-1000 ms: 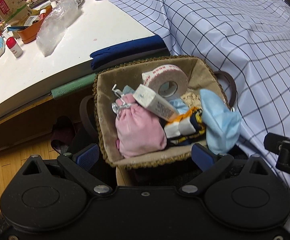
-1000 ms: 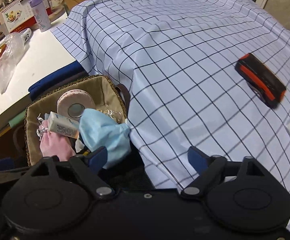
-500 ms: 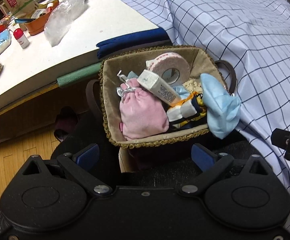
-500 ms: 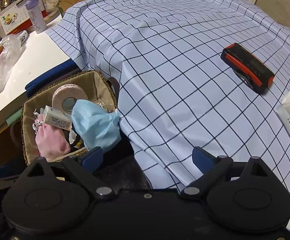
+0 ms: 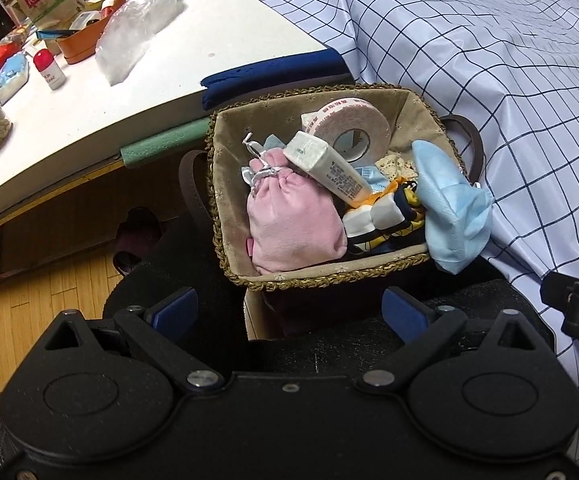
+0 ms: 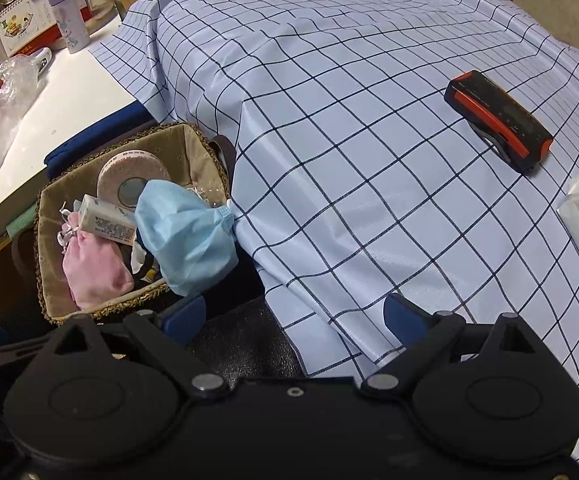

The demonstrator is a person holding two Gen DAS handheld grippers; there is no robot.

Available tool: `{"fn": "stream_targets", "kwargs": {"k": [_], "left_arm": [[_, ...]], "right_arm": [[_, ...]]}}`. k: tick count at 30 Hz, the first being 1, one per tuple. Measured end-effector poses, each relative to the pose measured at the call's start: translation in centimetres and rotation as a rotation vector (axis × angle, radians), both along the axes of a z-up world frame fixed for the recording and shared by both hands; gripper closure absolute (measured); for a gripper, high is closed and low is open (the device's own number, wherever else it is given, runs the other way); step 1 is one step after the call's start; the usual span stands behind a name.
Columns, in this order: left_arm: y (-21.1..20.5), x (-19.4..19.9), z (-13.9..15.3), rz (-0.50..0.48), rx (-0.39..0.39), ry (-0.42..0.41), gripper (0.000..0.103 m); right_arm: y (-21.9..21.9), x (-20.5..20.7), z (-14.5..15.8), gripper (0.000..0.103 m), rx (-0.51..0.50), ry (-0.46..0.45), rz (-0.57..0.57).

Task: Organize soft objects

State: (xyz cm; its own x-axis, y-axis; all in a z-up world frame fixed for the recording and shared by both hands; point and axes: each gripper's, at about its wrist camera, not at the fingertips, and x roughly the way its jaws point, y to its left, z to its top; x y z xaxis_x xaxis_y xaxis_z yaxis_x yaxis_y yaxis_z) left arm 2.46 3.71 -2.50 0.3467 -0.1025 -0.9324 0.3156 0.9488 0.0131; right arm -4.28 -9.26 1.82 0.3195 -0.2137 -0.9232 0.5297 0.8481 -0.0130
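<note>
Both spread wide and gripping nothing, left gripper (image 5: 289,314) and right gripper (image 6: 295,314), then just ahead woven basket (image 5: 329,274) holding pink pouch (image 5: 295,220), white tube (image 5: 325,166), tape roll (image 5: 351,126), blue mask (image 6: 185,232) draped over its rim, beyond it checkered cloth (image 6: 369,120).

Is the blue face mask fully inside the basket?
No, the blue face mask drapes over the basket rim, hanging outside at its corner by the checked cloth.
</note>
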Motion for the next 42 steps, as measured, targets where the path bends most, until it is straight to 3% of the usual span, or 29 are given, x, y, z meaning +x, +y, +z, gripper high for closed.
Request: {"fn": "stream_targets", "kwargs": {"k": [42], "left_arm": [[0.02,-0.23,-0.23,-0.005,-0.007,0.018,0.007]], "right_arm": [[0.25,-0.18,-0.84,0.007,0.012,0.011,0.005]]}}
